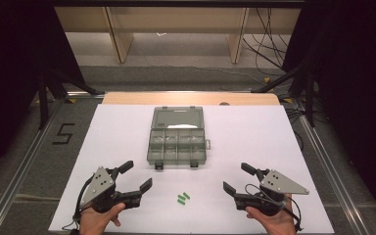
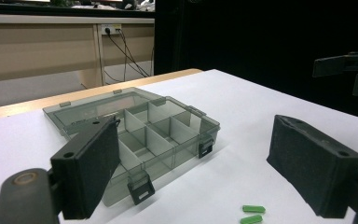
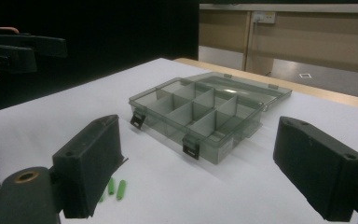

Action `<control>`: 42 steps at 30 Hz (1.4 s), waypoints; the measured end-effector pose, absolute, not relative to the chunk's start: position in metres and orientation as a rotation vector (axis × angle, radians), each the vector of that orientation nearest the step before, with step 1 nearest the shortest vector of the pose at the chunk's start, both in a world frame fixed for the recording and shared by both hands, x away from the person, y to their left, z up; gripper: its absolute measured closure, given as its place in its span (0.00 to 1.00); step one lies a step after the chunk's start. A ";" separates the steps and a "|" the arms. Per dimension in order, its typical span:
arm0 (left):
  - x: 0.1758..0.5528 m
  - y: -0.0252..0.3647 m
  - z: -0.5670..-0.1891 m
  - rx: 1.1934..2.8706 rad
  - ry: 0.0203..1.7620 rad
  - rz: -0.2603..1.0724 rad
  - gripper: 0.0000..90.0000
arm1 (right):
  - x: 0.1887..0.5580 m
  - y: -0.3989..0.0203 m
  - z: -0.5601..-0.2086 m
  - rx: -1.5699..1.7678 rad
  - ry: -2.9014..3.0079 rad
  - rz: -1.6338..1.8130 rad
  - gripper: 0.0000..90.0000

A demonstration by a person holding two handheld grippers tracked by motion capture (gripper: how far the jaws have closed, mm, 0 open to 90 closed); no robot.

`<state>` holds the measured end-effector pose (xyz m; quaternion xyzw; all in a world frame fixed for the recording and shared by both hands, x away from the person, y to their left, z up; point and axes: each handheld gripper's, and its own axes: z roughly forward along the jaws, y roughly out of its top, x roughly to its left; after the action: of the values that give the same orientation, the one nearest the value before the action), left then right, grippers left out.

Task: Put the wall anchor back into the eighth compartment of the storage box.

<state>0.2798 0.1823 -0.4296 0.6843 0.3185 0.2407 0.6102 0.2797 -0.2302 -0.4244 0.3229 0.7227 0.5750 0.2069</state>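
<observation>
Green little sticks (image 1: 183, 198), maybe two, lie near the open see-through grey plastic box (image 1: 177, 142). Both the left gripper (image 1: 136, 177) and right gripper (image 1: 236, 178) gape wide, empty; pinch one stick gently.

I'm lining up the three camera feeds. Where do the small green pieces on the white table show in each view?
High view: green pieces lie low at centre, between the two grippers, nearer the person than the open compartment box.
Left gripper view: bottom edge, right of centre, between the jaws.
Right gripper view: lower left, just beside the left-hand jaw.
Shared landmark: the box's two black front latches.
</observation>
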 end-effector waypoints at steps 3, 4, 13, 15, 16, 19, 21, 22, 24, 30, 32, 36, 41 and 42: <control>0.280 0.182 -0.430 1.580 0.736 0.554 0.18 | 0.280 -0.230 -0.424 0.899 2.014 1.598 0.18; 0.280 0.181 -0.430 1.564 0.737 0.542 0.18 | 0.280 -0.231 -0.424 0.902 2.019 1.593 0.18; 0.280 0.182 -0.430 1.581 0.737 0.556 0.18 | 0.281 -0.229 -0.425 0.894 2.030 1.584 0.18; 0.280 0.182 -0.430 1.583 0.738 0.557 0.18 | 0.281 -0.229 -0.425 0.892 2.030 1.581 0.18; 0.280 0.182 -0.430 1.582 0.737 0.557 0.18 | 0.281 -0.229 -0.425 0.885 2.022 1.575 0.18; 0.280 0.182 -0.430 1.581 0.739 0.556 0.18 | 0.282 -0.229 -0.425 0.881 2.053 1.576 0.18; 0.280 0.182 -0.430 1.581 0.739 0.556 0.18 | 0.282 -0.227 -0.424 0.871 2.043 1.564 0.18; 0.280 0.182 -0.430 1.580 0.740 0.556 0.18 | 0.282 -0.227 -0.424 0.866 2.047 1.566 0.18; 0.279 0.182 -0.430 1.582 0.743 0.555 0.18 | 0.282 -0.224 -0.422 0.844 2.062 1.541 0.18; 0.280 0.182 -0.430 1.591 0.740 0.561 0.18 | 0.285 -0.219 -0.414 0.793 2.123 1.470 0.21; 0.280 0.182 -0.430 1.592 0.738 0.564 0.18 | 0.286 -0.218 -0.414 0.780 2.121 1.463 0.21; 0.280 0.182 -0.430 1.588 0.740 0.560 0.18 | 0.291 -0.212 -0.407 0.733 2.183 1.383 0.23; 0.279 0.182 -0.430 1.587 0.741 0.560 0.18 | 0.300 -0.191 -0.399 0.671 2.345 1.252 0.29; 0.280 0.182 -0.430 1.588 0.740 0.561 0.18 | 0.301 -0.187 -0.399 0.663 2.359 1.237 0.29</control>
<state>0.2795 0.1818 -0.4301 0.6868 0.3201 0.2424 0.6058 0.3012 -0.1873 -0.3993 0.2367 0.8426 0.4419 0.1971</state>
